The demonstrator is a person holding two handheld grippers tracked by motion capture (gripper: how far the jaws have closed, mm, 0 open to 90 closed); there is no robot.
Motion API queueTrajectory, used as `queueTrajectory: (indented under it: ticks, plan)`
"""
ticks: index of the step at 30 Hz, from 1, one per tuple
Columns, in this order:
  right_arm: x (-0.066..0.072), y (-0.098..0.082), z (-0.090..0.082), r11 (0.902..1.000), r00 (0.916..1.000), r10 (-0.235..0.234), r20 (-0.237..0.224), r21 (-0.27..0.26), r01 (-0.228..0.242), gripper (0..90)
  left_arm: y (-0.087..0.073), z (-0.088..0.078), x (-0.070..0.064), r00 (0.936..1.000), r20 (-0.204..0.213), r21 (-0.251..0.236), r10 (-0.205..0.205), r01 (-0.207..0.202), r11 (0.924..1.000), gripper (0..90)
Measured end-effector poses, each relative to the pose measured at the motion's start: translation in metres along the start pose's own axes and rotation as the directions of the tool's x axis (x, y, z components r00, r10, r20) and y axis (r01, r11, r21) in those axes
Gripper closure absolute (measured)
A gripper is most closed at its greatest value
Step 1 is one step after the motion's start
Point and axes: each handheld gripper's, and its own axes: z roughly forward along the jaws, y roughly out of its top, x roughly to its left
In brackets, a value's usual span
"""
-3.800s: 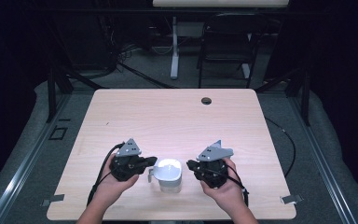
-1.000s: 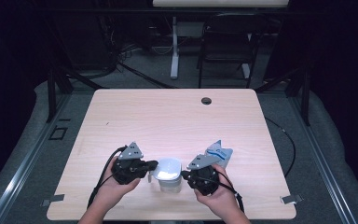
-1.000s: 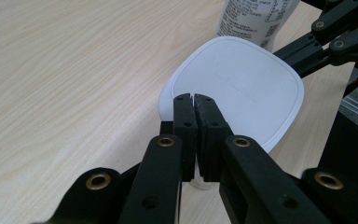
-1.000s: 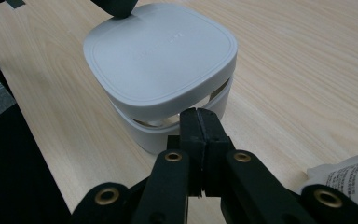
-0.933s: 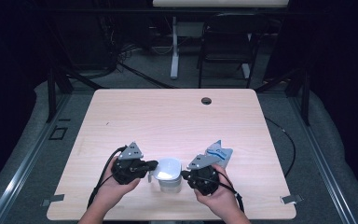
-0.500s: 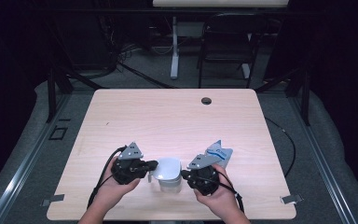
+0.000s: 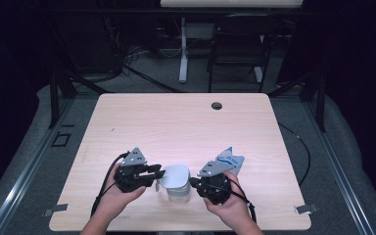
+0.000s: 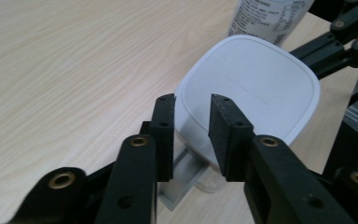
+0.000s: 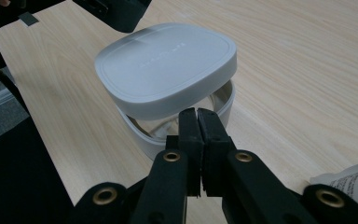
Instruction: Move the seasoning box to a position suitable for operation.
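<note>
A clear container [image 7: 178, 192] stands near the table's front edge, with a white rounded-square lid [image 7: 175, 175] lying askew on it. My left gripper [image 7: 157, 173] is at the lid's left side. Its jaws have just been opening, and in the left gripper view [image 8: 193, 99] the edge of the lid [image 8: 251, 84] lies in the gap with the pads off it. My right gripper [image 7: 194, 182] is at the container's right side. In the right gripper view [image 9: 198, 112] its jaws are shut together against the container's rim [image 9: 140, 133], just under the lid [image 9: 168, 65].
A blue and white printed packet [image 7: 230, 159] lies on the table right behind my right hand, and it also appears in the left gripper view [image 8: 270, 18]. A round cable hole [image 7: 217, 105] sits near the table's far edge. Bare wood [image 7: 176, 127] stretches beyond the container.
Since the earliest frame my right gripper has drawn in to the container and the packet shows behind it. Over the last second both hands and the lid have kept still.
</note>
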Motion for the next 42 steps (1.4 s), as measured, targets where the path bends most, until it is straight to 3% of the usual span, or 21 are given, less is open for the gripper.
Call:
queueTrajectory:
  ticks: [24,42]
  plan:
    - [0.004,0.003,-0.003,0.9997,0.9999,-0.005,-0.013,-0.024,0.005,87.8,-0.007,-0.015,0.02,0.9962,-0.063,-0.037,-0.06,0.058,0.9976,57.9]
    - [0.005,0.004,-0.001,0.9997,0.9997,-0.006,-0.024,-0.022,0.006,86.6,-0.009,-0.022,0.025,0.994,-0.072,-0.049,-0.082,0.079,0.9957,56.6]
